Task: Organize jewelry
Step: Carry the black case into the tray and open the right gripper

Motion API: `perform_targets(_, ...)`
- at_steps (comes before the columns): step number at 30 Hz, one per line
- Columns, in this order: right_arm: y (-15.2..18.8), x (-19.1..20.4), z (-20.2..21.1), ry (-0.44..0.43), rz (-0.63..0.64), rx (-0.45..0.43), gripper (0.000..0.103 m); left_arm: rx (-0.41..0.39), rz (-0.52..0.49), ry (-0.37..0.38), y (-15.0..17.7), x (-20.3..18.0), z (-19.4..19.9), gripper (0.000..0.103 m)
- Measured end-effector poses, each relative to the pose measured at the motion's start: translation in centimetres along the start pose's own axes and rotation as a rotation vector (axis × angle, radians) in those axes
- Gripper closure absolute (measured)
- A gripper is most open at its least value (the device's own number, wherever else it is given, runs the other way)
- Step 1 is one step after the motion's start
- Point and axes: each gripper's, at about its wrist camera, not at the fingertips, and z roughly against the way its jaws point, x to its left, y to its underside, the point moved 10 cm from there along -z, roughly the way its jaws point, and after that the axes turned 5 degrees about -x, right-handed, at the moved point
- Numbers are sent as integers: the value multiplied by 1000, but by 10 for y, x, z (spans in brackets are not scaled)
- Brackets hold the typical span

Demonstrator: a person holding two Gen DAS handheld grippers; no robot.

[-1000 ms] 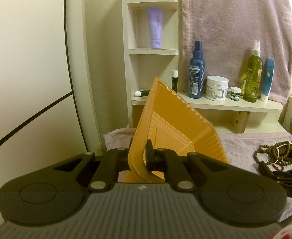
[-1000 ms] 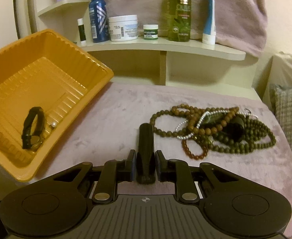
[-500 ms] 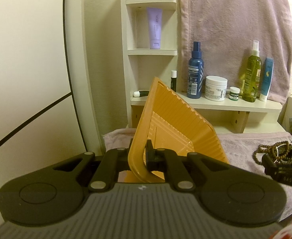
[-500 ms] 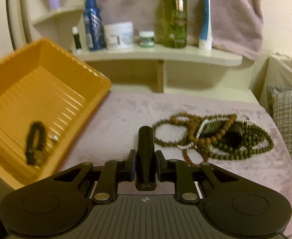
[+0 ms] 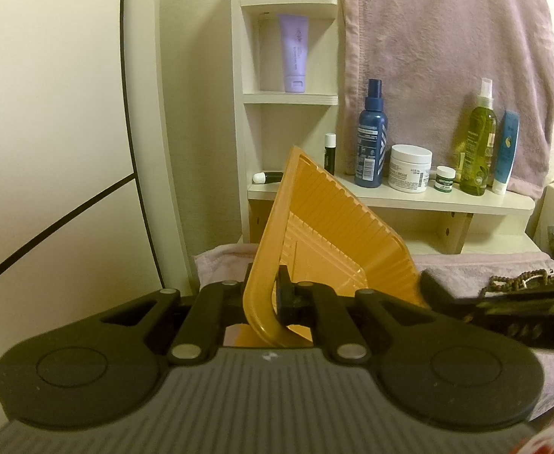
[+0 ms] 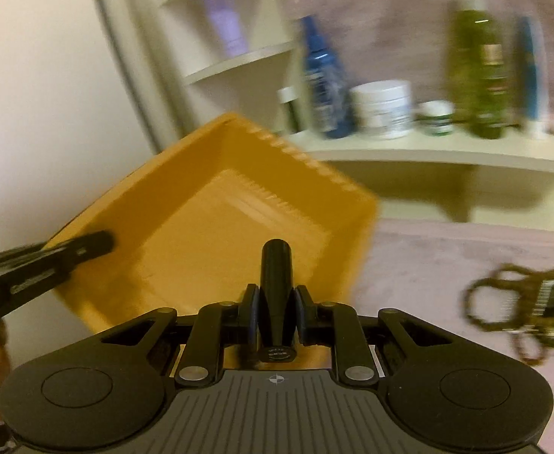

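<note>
Nearest the left camera, the left gripper point(image 5: 267, 295) has its fingers clamped on the thin rim of a ribbed orange plastic tray point(image 5: 326, 238), tilted on edge. The right gripper point(image 6: 276, 312) pinches a smooth black cylinder point(image 6: 275, 283) over that tray. Farther right, round-beaded necklaces point(image 6: 522, 306) lie tangled on the counter's fuzzy mauve cloth point(image 6: 420, 261).

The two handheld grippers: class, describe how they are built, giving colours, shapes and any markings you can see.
The left gripper and right gripper match: matte black, a ribbed grey body, two rounded black side lobes with circular insets, angled linkage arms with silver pivot pins. A small white crosshair mark sits at the centre of the right gripper's body. No cables or sleeves show.
</note>
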Motion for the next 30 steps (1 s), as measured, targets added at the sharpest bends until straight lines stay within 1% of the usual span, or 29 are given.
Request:
perform_targets(3,4,18,-12,-45,21,22,83,1,2,2,0,1,-1,96)
perform_targets(6,11,29,-22,-64,36,49,83,1,3,3,1,1,-1,96)
perform_targets(10,17,31,-32,-77,52,79,83,2,10,3,1,2,-1,96)
perform_targets(13,23,32,-33,-97,40,98,83,2,13,3,1,3,-1,96)
perform_targets(15,23,30,-33,-103,22,97,81,1,14,4,1,2,-1,96)
perform_targets(16,21,29,-31,-97,19,88,78,2,11,4,2,2,-1,96)
perform_targets(17,20,27,-29,-87,20,78,74,1,13,4,2,2,-1,96)
perform_targets(20,15,17,-20,-32,26,50,69,2,12,4,2,2,-1,96)
perform_targets(25,11,-19,1,123,15,3,65,2,11,5,2,2,-1,96)
perform_targets(30,21,-70,32,278,-25,-37,62,2,12,3,1,3,-1,96)
